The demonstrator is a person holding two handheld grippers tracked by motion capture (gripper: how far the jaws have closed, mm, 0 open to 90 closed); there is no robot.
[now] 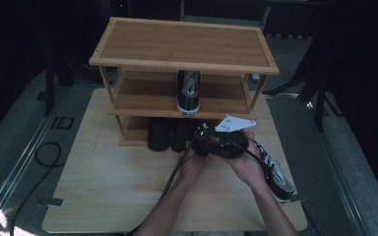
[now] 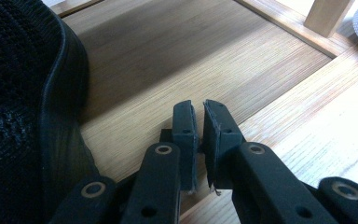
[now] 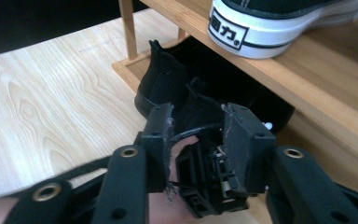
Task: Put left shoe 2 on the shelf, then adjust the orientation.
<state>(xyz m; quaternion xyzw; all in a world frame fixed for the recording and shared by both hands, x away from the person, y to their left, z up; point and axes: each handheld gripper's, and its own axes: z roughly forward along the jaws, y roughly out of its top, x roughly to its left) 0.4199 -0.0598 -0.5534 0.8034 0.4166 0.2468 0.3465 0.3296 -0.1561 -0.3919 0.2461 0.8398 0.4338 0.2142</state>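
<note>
A light wooden desk (image 1: 103, 187) carries a three-tier bamboo shoe rack (image 1: 184, 44), the landmark here. The rack's top shelf is bare. On its middle shelf stands one black canvas sneaker (image 1: 188, 93) with a white sole and white laces, heel facing the person; in the right gripper view the heel carries a black-and-white label. On the bottom shelf of the rack sit two black shoes (image 1: 170, 135), side by side, heels outward, dark and hard to tell apart in the high view. To the right of the rack and nearer the person, another black-and-white sneaker (image 1: 278, 177) lies on the desk near its right edge, partly hidden behind the person's right hand (image 1: 248, 164).

Both hands meet just in front of the rack's bottom shelf. The left hand-held gripper (image 2: 199, 123) points at the bottom shelf board, its jaws nearly together with only a thin slit between them and nothing in it; a black mesh shoe fills the left of that view, just beside the jaws. The right hand-held gripper (image 3: 196, 126) has its jaws set moderately apart, and between them sits a black part of the other gripper with a thin cable across the gap; whether the pads press on it cannot be told. A grey three-cornered plate (image 1: 234, 123) tops the grippers. Black cables (image 1: 174, 172) trail back along the left forearm.
</note>
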